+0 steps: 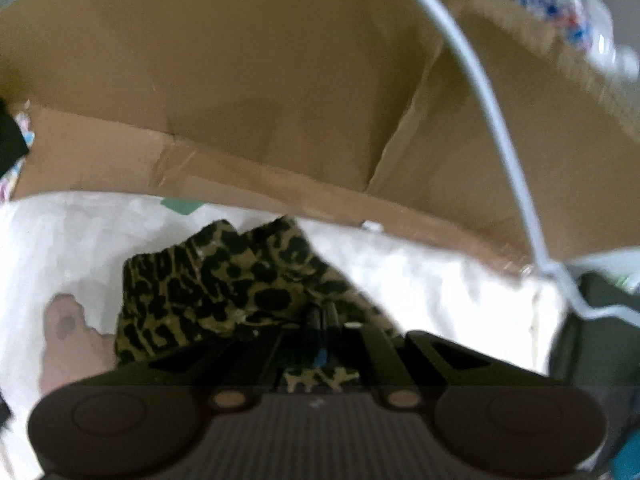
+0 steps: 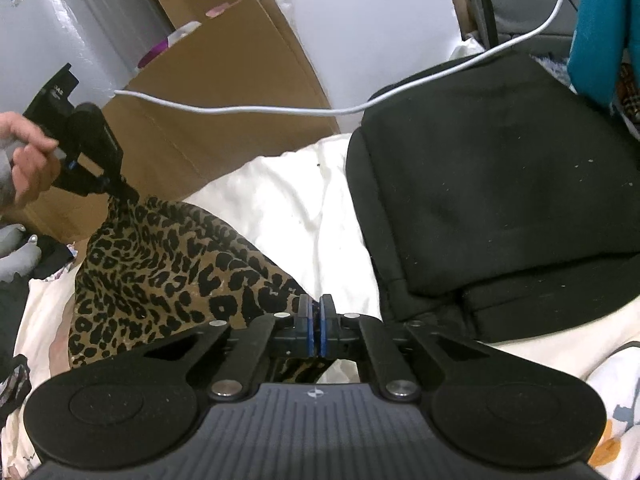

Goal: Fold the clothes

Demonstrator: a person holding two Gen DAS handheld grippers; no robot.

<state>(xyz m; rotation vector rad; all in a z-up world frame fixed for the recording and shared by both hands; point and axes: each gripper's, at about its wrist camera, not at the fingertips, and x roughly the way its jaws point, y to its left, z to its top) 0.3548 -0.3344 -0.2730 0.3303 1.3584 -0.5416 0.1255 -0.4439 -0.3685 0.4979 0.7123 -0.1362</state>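
A leopard-print garment [image 2: 168,264] hangs stretched over the white bedsheet [image 2: 296,204] between my two grippers. My right gripper [image 2: 316,304] is shut on its near edge at the bottom centre of the right wrist view. My left gripper [image 2: 116,186], held by a hand at the left of that view, is shut on the far corner and holds it up. In the blurred left wrist view the left gripper [image 1: 322,314] is shut on the same leopard-print garment [image 1: 208,284], which bunches ahead of the fingers.
A black cushion [image 2: 500,200] lies on the bed to the right. Flat cardboard [image 2: 224,92] leans against the wall behind, and fills the left wrist view as cardboard [image 1: 260,92]. A white cable [image 2: 256,110] runs across. Other clothes [image 2: 16,264] lie at the far left.
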